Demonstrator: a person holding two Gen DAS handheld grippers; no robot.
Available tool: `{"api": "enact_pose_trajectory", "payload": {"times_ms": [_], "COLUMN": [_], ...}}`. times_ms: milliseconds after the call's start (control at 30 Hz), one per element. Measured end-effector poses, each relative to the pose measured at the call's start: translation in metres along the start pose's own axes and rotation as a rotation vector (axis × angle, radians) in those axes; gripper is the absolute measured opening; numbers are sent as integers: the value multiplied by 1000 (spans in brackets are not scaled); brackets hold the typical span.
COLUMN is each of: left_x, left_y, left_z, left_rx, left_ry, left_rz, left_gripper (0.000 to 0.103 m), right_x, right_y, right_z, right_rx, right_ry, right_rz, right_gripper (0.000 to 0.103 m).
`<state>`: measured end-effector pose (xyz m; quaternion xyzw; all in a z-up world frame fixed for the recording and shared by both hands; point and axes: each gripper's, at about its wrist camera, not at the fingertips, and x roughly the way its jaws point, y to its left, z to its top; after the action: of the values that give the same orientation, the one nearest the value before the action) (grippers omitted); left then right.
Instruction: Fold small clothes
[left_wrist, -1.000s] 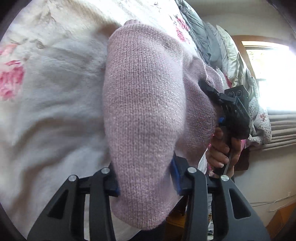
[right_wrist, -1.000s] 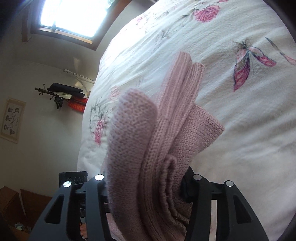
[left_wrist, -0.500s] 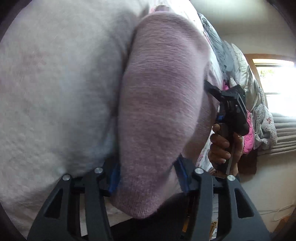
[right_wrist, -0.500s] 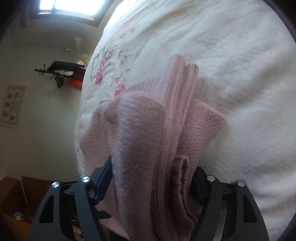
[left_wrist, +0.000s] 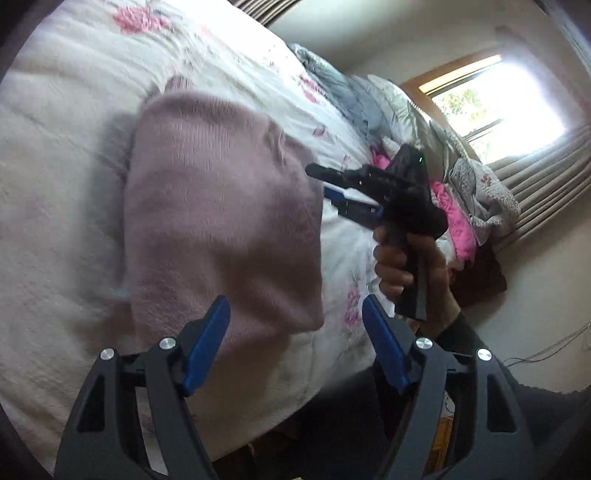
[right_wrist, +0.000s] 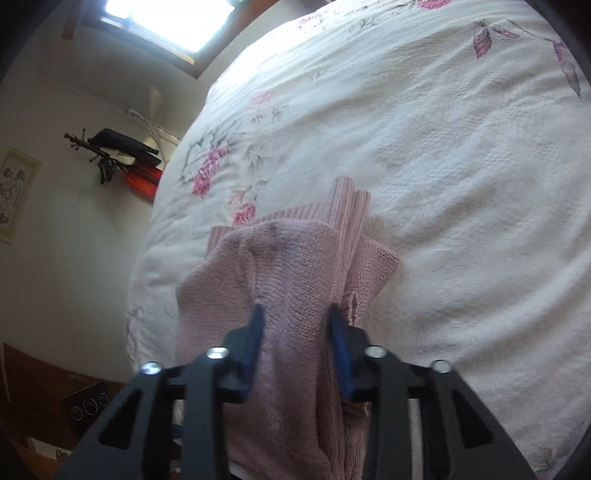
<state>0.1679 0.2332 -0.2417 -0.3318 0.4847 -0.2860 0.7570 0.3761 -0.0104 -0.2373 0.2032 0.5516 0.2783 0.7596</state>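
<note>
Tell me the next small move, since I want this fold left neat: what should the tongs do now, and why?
Probably back both tongs off the sweater. It lies folded on the bedspread. The left tongs are open and hold nothing. The right tongs look open too, with knit between their tips in its own view, so draw them back gently.

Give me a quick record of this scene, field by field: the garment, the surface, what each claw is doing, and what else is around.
garment: pink knit sweater, folded, lying on the bed
surface: white floral bedspread
left claw: open, holding nothing
right claw: open in the left view; sweater between its fingers in its own view, grip unclear
background: piled clothes near a window
</note>
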Motion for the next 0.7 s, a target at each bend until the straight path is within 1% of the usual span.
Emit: {"api": "enact_pose_trajectory", "payload": {"times_ms": [33, 100, 133, 167, 200, 233, 267, 333, 367, 433, 500, 533, 600, 633, 667, 700], "left_x": [11, 21, 24, 24, 19, 14, 6, -15, -27, -39, -32, -23, -6, 3, 5, 4], "left_y": [5, 9, 9, 5, 2, -3, -7, -6, 3, 18, 28, 35, 50, 66, 73, 75], "left_z": [-1, -9, -10, -10, -9, -3, 3, 28, 42, 74, 100, 112, 129, 137, 139, 139], "left_rx": [-19, -50, -53, -47, -40, -28, -12, -7, -20, -35, -54, -65, -76, -91, -108, -112], "left_ry": [25, 53, 62, 74, 82, 75, 54, -8, -39, -84, -69, -38, 13, 32, 30, 32], "left_rz": [9, 4, -4, -20, -46, -73, -86, -105, -116, -107, -99, -96, -43, -40, -35, -38], "left_gripper": [71, 70, 70, 70, 70, 70, 71, 72, 73, 72, 72, 72, 69, 65, 55, 51], "right_x": [-5, -23, -25, -20, -9, 1, 5, 1, -5, -27, -46, -48, -35, -21, -8, 1], "right_y": [7, 16, 16, 9, -3, -15, -22, -20, -18, -13, -9, -8, -7, -13, -21, -30], "right_z": [0, -7, -9, -9, -9, -8, -8, -7, -6, -6, -7, -8, -8, -8, -7, -6], "right_rx": [-34, -109, -127, -122, -95, -63, -50, -54, -54, -52, -36, -40, -63, -53, -42, -34], "right_ry": [-38, -126, -151, -142, -103, -67, -55, -49, -51, -125, -167, -163, -99, -49, -18, -15], "right_rz": [-19, -33, -69, -109, -129, -127, -116, -82, -70, -52, 16, 45, 56, 58, 33, -11], "right_gripper": [14, 13, 12, 12, 13, 14, 16, 24, 33, 35, 34, 33, 30, 29, 15, 0]}}
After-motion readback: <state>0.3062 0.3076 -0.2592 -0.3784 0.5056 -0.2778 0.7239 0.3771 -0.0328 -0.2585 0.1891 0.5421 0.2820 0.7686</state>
